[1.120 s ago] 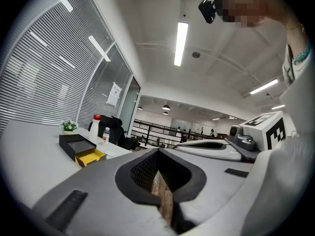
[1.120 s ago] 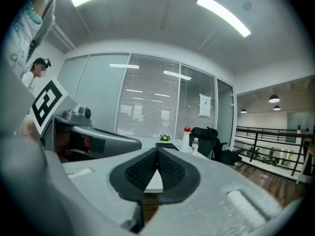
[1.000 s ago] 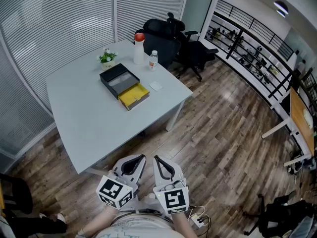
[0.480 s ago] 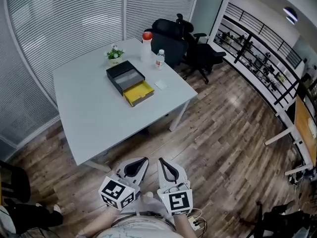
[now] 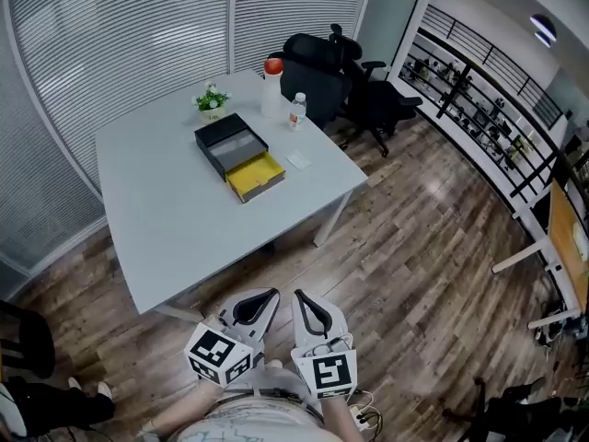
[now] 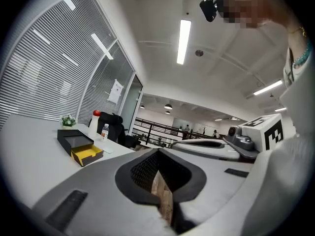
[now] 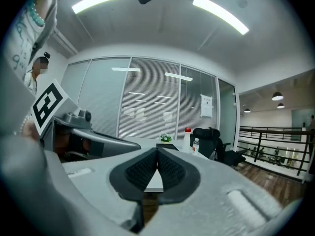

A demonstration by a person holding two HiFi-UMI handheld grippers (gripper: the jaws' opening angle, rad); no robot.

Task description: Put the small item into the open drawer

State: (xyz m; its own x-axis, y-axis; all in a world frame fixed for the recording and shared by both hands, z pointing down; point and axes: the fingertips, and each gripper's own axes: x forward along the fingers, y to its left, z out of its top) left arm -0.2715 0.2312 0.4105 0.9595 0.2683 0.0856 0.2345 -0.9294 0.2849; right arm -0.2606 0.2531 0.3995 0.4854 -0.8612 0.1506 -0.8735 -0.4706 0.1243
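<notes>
On the grey table (image 5: 156,219), at 11 o'clock from the person, the black box (image 5: 225,136) has its yellow drawer (image 5: 255,175) pulled out, probably so it is ready to receive the item. The small white item (image 5: 299,160) lies flat on the table just beside the drawer, at its 2 o'clock, untouched. At 6 o'clock, well apart from the table, the left gripper (image 5: 272,293) and right gripper (image 5: 297,295) are held side by side against the body. Each has its jaws pressed together on nothing, which I judge to be a carrying pose before any reach.
</notes>
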